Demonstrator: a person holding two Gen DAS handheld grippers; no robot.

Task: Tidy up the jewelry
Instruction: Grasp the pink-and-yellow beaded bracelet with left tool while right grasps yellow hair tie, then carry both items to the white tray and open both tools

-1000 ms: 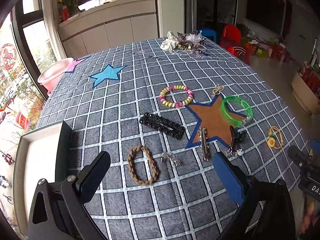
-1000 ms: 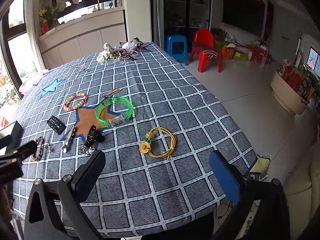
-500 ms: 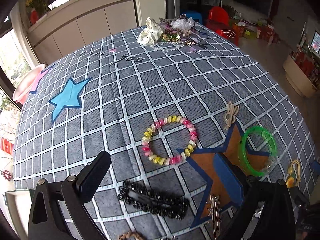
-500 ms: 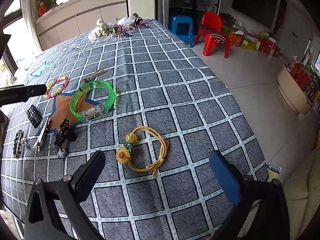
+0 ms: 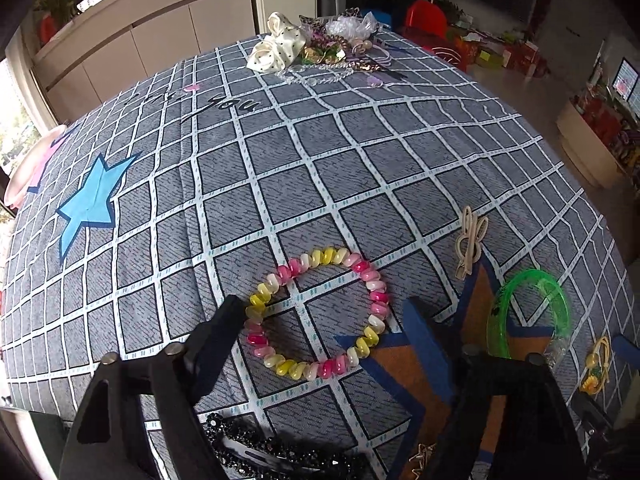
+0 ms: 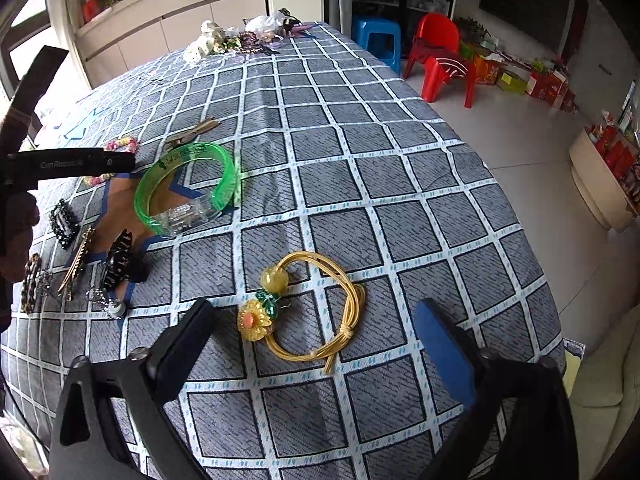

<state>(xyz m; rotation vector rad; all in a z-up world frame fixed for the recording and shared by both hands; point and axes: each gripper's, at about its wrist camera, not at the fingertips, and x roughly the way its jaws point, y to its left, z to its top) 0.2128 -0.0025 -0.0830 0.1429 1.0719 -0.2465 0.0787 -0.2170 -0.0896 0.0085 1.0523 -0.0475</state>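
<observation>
My left gripper (image 5: pixel 324 312) is open, its fingers on either side of a pink, yellow and white bead bracelet (image 5: pixel 376 308) lying flat on the grid tablecloth (image 5: pixel 280 160). My right gripper (image 6: pixel 314 320) is open just above a yellow cord hair tie with a flower (image 6: pixel 344 304). A green bangle (image 6: pixel 224 184) lies on a brown star patch (image 6: pixel 120 208); it also shows in the left wrist view (image 5: pixel 560 300). A black beaded clip (image 5: pixel 280 456) lies close under the left gripper.
A gold bow clip (image 5: pixel 470 240) lies right of the bracelet. A black claw clip (image 6: pixel 118 258), a gold bar clip (image 6: pixel 78 258) and a braided band (image 6: pixel 30 284) lie at the left. A pile of hair accessories (image 5: pixel 320 48) sits at the far edge. The table edge (image 6: pixel 552 320) is close on the right.
My left gripper has moved forward and down from the tray side until its fingers flank the bead bracelet. My right gripper has moved forward and down over the yellow hair tie.
</observation>
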